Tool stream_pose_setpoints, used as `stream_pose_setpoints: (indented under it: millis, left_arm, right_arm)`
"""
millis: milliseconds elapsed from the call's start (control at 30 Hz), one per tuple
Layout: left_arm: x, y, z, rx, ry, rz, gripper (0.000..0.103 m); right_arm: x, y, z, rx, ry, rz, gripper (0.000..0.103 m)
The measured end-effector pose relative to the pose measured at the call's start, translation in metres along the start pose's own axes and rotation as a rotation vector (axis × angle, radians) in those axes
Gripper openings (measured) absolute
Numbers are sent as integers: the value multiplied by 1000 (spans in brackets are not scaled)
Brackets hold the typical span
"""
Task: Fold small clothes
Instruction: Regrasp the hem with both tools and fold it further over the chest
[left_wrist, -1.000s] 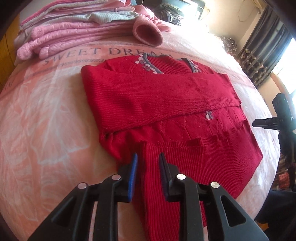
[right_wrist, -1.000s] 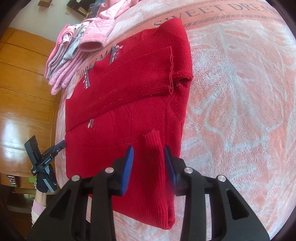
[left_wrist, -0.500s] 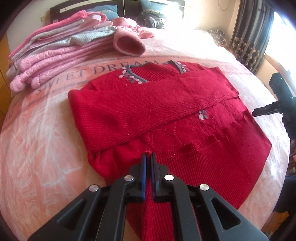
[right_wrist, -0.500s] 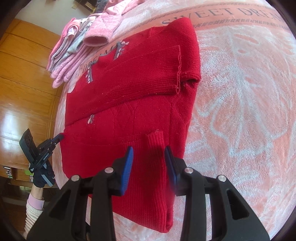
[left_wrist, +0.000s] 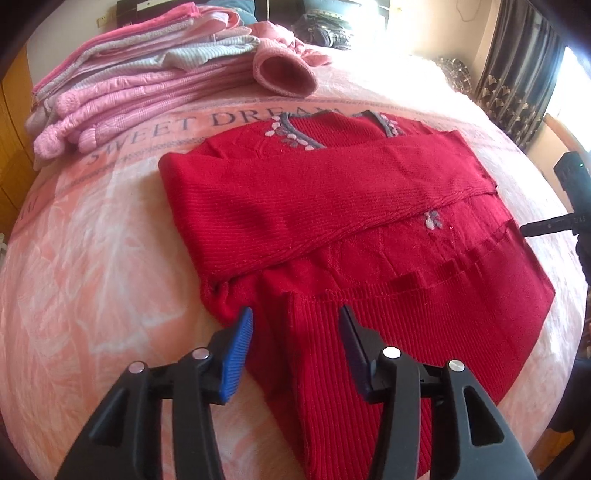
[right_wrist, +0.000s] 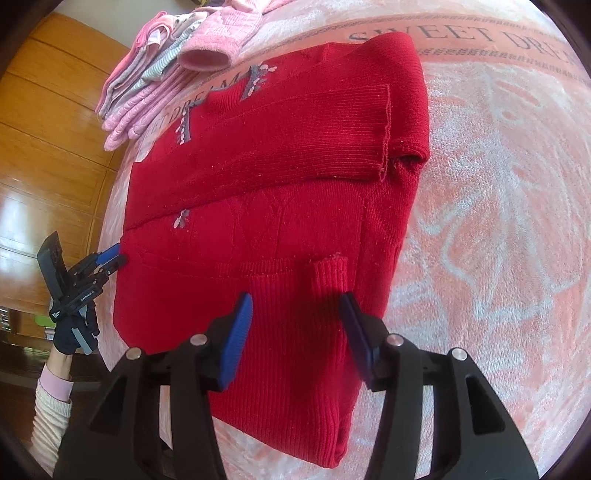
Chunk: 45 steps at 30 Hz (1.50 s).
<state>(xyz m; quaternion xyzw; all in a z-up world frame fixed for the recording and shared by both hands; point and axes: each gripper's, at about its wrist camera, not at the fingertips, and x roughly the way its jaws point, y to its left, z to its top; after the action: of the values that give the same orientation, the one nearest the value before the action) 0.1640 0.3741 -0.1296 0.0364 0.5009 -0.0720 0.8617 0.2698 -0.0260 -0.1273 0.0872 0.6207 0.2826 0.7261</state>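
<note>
Your left claw is released, its 2 blue pads spread wide and gripping nothing. Between and just ahead of them lies the ribbed cuff of a sleeve on the red sweater, which is spread flat on the bed. The other sleeve is folded across the chest, farther ahead of this claw. Beyond the sweater's collar, to the far left, sits a stack of pink clothes.

Your right claw is also released, pads apart and empty. It hovers over the sweater's ribbed hem, and the sleeve cuff lies just ahead, between the pads. To this claw's right, the pink blanket of the bed is bare. Off to its left, at the sweater's far edge, a gloved hand holds the other claw, whose tips sit right at the fabric's edge.
</note>
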Motion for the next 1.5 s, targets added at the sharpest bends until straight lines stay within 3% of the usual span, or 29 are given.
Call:
stream_pose_setpoints:
  millis: [67, 133, 233, 367, 400, 433, 500, 633, 800, 1033, 1333, 1500]
  left_arm:
    - [1, -6, -2, 29, -10, 3, 44]
    - [1, -12, -3, 54, -16, -4, 15]
    - [-1, -19, -3, 91, -30, 7, 5]
    - [-10, -17, -2, 76, -76, -11, 4]
    - [-14, -17, -1, 74, -90, -15, 4]
    - [-18, -17, -1, 72, -103, -21, 4]
    - [-25, -18, -2, 62, -128, -41, 4]
    - [-38, -19, -8, 33, -185, -90, 4]
    - [-54, -13, -6, -16, -254, -97, 4]
    - [-81, 8, 27, -139, -369, -99, 4]
    - [-60, 38, 108, -189, -412, -4, 4]
    - [-10, 58, 143, -218, -342, 63, 4]
  right_arm:
    - [1, 3, 2, -39, -3, -38, 51]
    - [3, 5, 4, -73, -1, -62, 51]
    - [10, 8, 5, -120, 14, -98, 51]
    - [20, 15, 4, -187, 26, -171, 49]
    - [21, 18, 3, -207, 25, -189, 40]
    - [21, 20, 2, -232, 22, -192, 23]
    - [19, 21, -1, -238, 30, -149, 8]
    - [3, 25, -7, -241, 1, -87, 7]
    - [-27, 30, -2, -220, -70, -9, 7]
    - [-62, 33, 24, -174, -169, 28, 7]
    - [-74, 45, 123, -148, -279, -82, 7]
    - [-42, 39, 184, -87, -300, -148, 7]
